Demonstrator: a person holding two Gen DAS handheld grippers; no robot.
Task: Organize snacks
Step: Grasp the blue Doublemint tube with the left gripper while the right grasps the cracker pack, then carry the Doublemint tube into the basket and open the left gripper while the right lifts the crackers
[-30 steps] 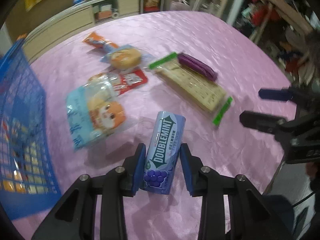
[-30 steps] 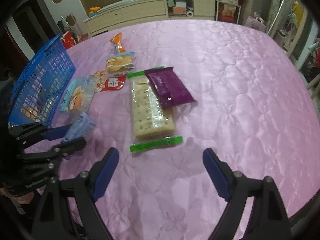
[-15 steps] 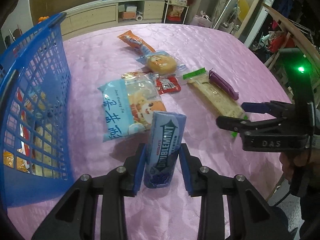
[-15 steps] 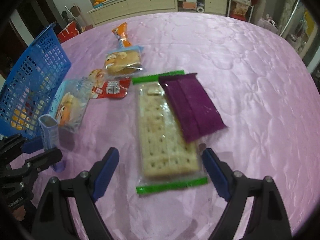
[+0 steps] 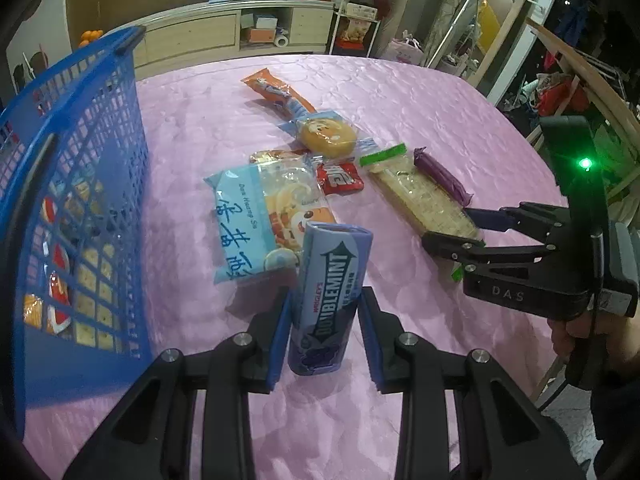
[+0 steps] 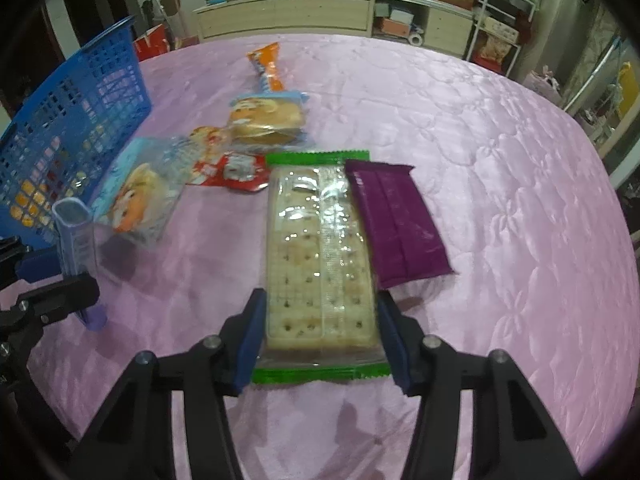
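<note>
— Where is the cracker pack (image 6: 322,264) now, and how does it lie to your jaws?

— It lies flat on the pink tablecloth (image 6: 500,184), directly in front of my right gripper (image 6: 322,332). Its long axis runs away from me, along the line of my fingers, so my two blue pads stand at its two long sides, near the green-sealed end. My jaws are closing; the pack is between them, and the pads seem just at its edges, but I cannot say they press yet. The purple packet (image 6: 394,222) touches the cracker pack on the right side, so I judge my right pad must not catch it.

— And your left hand?

— My left gripper (image 5: 325,334) is clamped on the gum box (image 5: 330,296), held upright above the cloth. The blue basket (image 5: 76,184) is just beside it on the left, nearer to this hand than to the right one.

— What can you read?

— On the gum box, "WRIGLEY'S DOUBLEMINT". On the light blue bag (image 5: 256,216), "Dan Huang Su" with Chinese characters. On the right gripper's body, "DAS".
</note>
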